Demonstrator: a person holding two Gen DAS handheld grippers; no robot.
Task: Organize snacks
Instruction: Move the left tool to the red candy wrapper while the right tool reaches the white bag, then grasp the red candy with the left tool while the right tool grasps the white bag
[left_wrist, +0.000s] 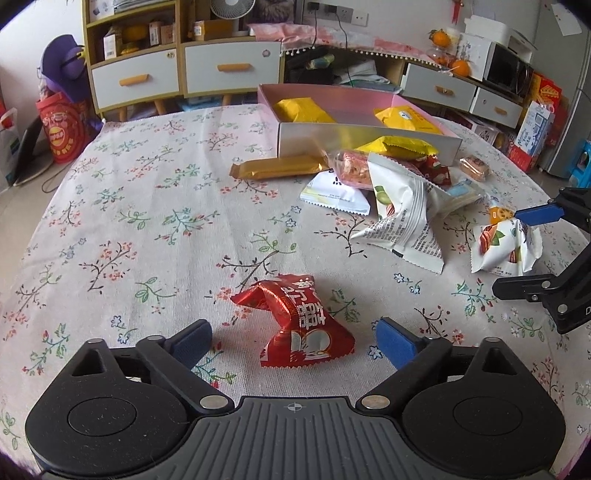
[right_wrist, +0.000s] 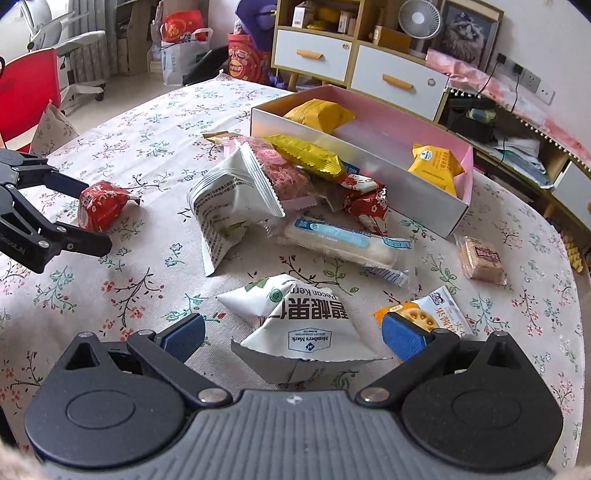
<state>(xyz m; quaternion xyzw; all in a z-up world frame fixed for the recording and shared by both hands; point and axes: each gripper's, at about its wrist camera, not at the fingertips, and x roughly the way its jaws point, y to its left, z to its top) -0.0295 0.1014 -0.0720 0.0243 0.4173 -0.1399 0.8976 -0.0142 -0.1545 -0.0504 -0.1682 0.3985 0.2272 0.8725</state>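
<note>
On the flowered cloth (left_wrist: 147, 206) both grippers are down among the snacks. The left gripper (left_wrist: 293, 341) has its jaws spread wide to either side of a red packet (left_wrist: 295, 321), and neither blue pad touches it. That packet is shiny foil, crumpled and twisted at one end, with white characters printed on it and a pale round picture near its crimped edge. It lies alone, well apart from the heap.

The right gripper (right_wrist: 293, 339) is likewise spread, its pads standing clear on both sides of a white pecan packet (right_wrist: 295, 325). This one is puffed and creased into a peak, with bold black characters, a small blue logo and a green corner. Just beside its right pad lies a small orange-and-white packet (right_wrist: 428, 314) showing lotus-root slices.

Further back is the heap: white, red, gold and clear wrappers piled against a pink box (right_wrist: 424, 192). The box is open and holds yellow packets (right_wrist: 321, 112), one at each end.
</note>
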